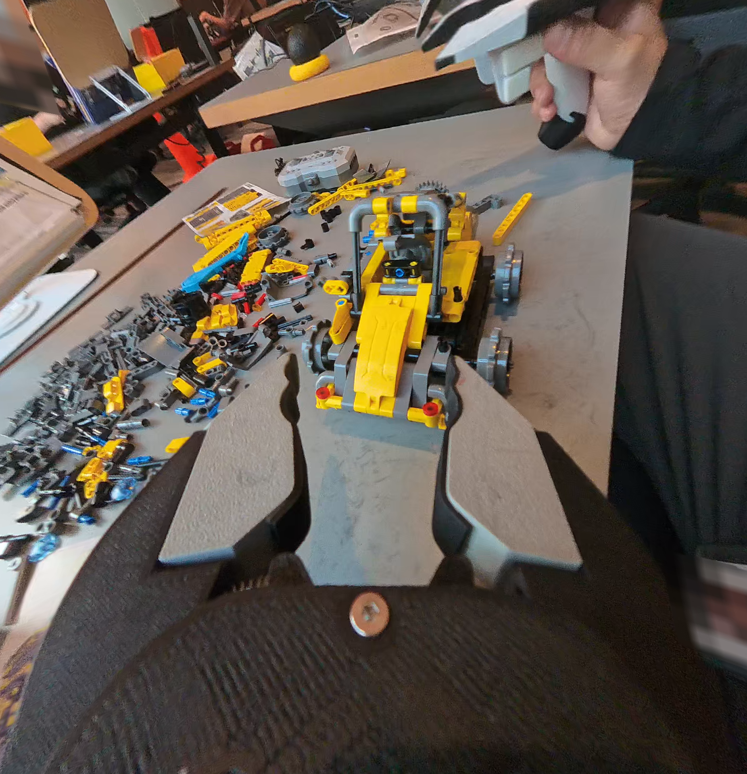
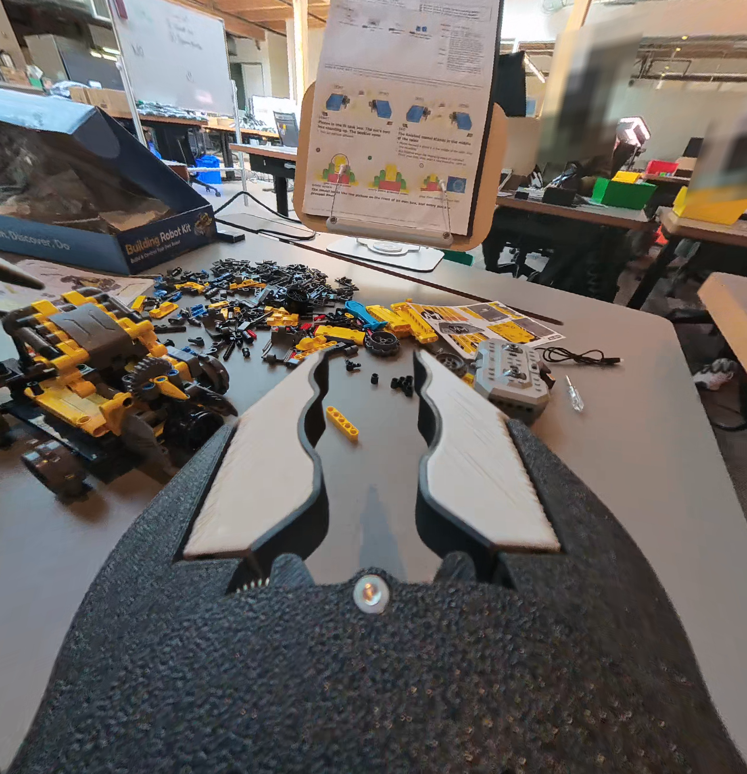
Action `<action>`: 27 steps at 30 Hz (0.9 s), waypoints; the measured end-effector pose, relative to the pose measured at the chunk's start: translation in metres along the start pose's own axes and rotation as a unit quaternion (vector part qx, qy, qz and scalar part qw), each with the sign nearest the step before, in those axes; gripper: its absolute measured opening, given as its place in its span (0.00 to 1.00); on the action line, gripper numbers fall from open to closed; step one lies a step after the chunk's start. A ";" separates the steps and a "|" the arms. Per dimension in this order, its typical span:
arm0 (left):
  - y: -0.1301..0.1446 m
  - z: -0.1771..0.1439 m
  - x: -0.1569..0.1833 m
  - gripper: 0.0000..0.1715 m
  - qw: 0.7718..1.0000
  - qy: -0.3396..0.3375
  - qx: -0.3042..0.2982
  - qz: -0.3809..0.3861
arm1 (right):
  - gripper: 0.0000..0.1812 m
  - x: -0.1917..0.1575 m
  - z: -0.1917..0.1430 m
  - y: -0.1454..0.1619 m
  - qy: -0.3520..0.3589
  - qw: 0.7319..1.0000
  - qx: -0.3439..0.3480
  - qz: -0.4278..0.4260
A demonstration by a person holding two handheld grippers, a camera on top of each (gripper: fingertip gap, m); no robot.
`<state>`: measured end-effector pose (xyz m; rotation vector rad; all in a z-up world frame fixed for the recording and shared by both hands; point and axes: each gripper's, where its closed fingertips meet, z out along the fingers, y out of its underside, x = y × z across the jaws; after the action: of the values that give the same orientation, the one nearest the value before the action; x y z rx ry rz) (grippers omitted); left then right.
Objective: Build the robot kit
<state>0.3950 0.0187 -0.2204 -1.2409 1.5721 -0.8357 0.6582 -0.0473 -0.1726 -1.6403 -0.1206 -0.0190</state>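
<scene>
- We hold the left gripper [image 1: 374,364] spread wide and empty, its fingertips flanking the front end of the yellow-and-grey brick vehicle [image 1: 401,318] on the grey table [image 1: 573,335]; whether they touch it we cannot tell.
- Left of the vehicle lies the heap of loose parts [image 1: 154,368] in black, grey, yellow and blue; beyond the vehicle sits a grey battery box [image 1: 317,169].
- Our right gripper [image 2: 369,362], also released and carrying nothing, hovers above the table just beside the vehicle's rear.
- Between its fingers, on the tabletop, lies a short yellow beam [image 2: 342,423], apart from both.
- Past the vehicle from this side: a sticker sheet [image 2: 485,326], an open blue kit box [image 2: 112,218], and an instruction sheet on a stand [image 2: 401,125].
</scene>
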 end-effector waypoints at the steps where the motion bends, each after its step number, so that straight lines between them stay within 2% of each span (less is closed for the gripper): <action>1: 0.000 0.000 -0.001 0.40 1.000 0.007 0.002 -0.014 | 0.25 -0.001 -0.004 0.000 -0.006 1.000 0.003 0.019; 4: -0.001 -0.002 -0.003 0.41 0.998 0.029 0.008 -0.050 | 0.24 -0.030 -0.022 -0.001 -0.098 0.992 0.002 0.085; 11: 0.000 -0.001 0.001 0.41 0.998 0.043 0.006 -0.049 | 0.28 -0.037 -0.041 0.033 -0.070 0.993 -0.089 0.016; 13: -0.001 -0.001 0.004 0.41 0.998 0.044 0.008 -0.041 | 0.44 -0.026 -0.038 0.042 -0.029 0.993 -0.119 0.001; 14: -0.002 -0.002 0.005 0.41 0.998 0.046 0.008 -0.038 | 0.48 -0.022 -0.036 0.044 -0.016 0.992 -0.124 -0.003; 16: -0.002 -0.002 0.007 0.45 0.998 0.042 0.009 -0.036 | 0.41 -0.034 -0.030 0.046 -0.049 0.989 -0.136 -0.006; 17: -0.003 -0.003 0.008 0.50 0.998 0.043 0.010 -0.041 | 0.42 -0.041 -0.028 0.048 -0.066 0.987 -0.147 -0.004; 19: -0.005 -0.008 0.013 0.44 0.997 0.053 0.018 -0.046 | 0.42 -0.051 -0.027 0.056 -0.084 0.978 -0.189 -0.006; 21: -0.011 -0.014 0.015 0.34 0.997 0.048 0.042 -0.032 | 0.15 -0.063 -0.030 0.057 -0.106 0.971 -0.211 -0.039; 22: -0.013 -0.017 0.015 0.32 0.997 0.042 0.052 -0.023 | 0.05 -0.073 -0.033 0.054 -0.122 0.969 -0.209 -0.053; 23: -0.015 -0.017 0.016 0.31 0.997 0.041 0.057 -0.017 | 0.00 -0.083 -0.036 0.050 -0.138 0.966 -0.207 -0.066; 25: -0.014 -0.017 0.021 0.26 0.997 0.053 0.053 -0.010 | 0.00 -0.096 -0.042 0.050 -0.154 0.958 -0.223 -0.093; 27: -0.014 -0.017 0.023 0.23 0.997 0.061 0.052 -0.007 | 0.00 -0.099 -0.045 0.052 -0.134 0.953 -0.245 -0.118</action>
<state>0.3826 -0.0077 -0.2083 -1.1464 1.5959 -1.0053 0.5669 -0.1026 -0.2295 -2.1095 -0.5581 -0.0093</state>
